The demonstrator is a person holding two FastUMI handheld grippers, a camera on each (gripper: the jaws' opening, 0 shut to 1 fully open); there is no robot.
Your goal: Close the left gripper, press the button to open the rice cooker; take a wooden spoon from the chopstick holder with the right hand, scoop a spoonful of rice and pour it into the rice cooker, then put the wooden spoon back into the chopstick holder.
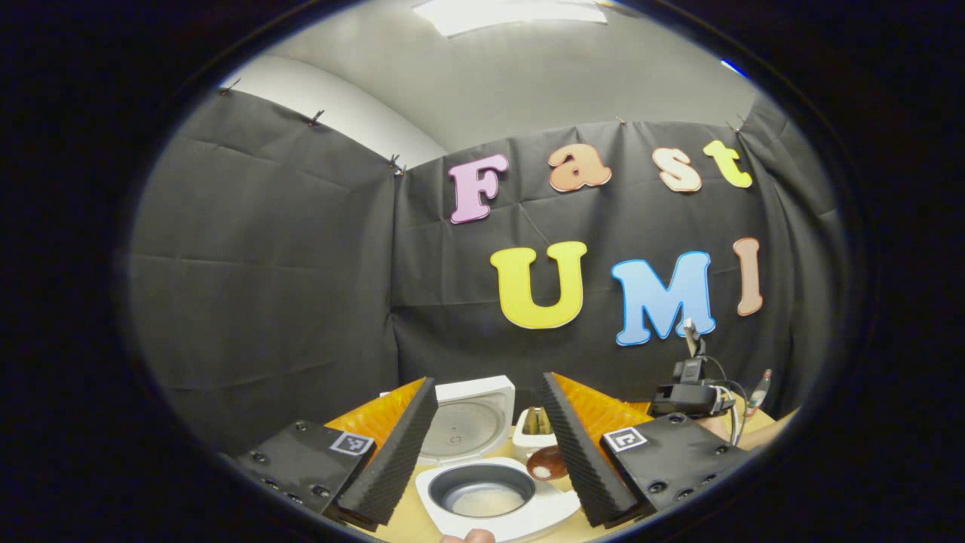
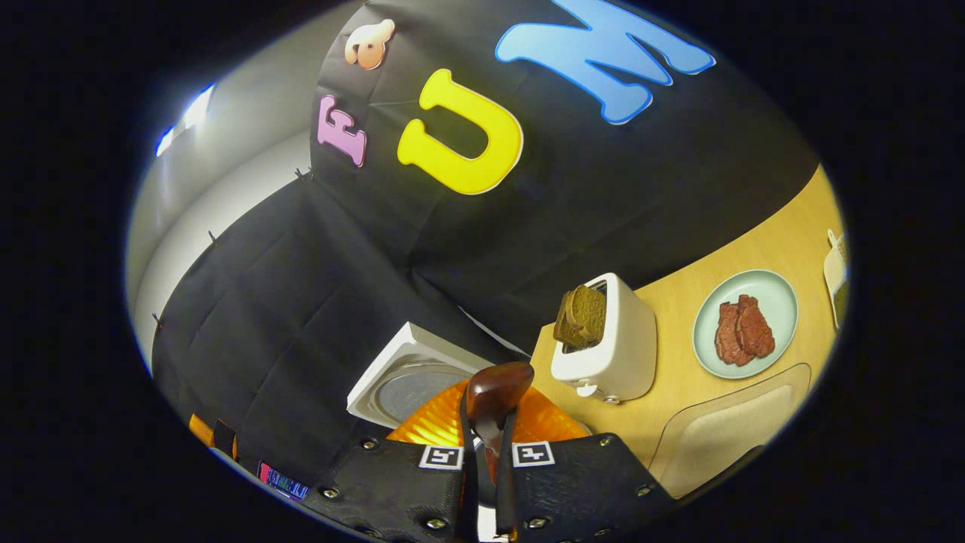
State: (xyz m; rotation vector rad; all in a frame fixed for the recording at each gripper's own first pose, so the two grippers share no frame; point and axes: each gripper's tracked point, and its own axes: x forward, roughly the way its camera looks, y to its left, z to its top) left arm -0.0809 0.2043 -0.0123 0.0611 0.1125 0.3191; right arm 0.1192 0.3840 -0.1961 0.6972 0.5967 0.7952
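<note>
Rice cooker (image 1: 494, 494) stands open on the tabletop (image 1: 407, 520), lid up at the back and pale rice lying in its dark inner pot, framed between the spread, released fingers of the left claw (image 1: 490, 452), which grasps nothing. Nearer the job is the right claw (image 2: 486, 483), clenched on the wooden spoon (image 2: 494, 396), whose long axis runs straight forward out of the fingers, bowl leading. From there the cooker lid lies just beyond and left, the toaster (image 2: 611, 347) to the right.

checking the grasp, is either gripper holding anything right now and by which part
The right gripper holds the wooden spoon by its handle, just below the bowl. The left gripper is open and holds nothing.
</note>
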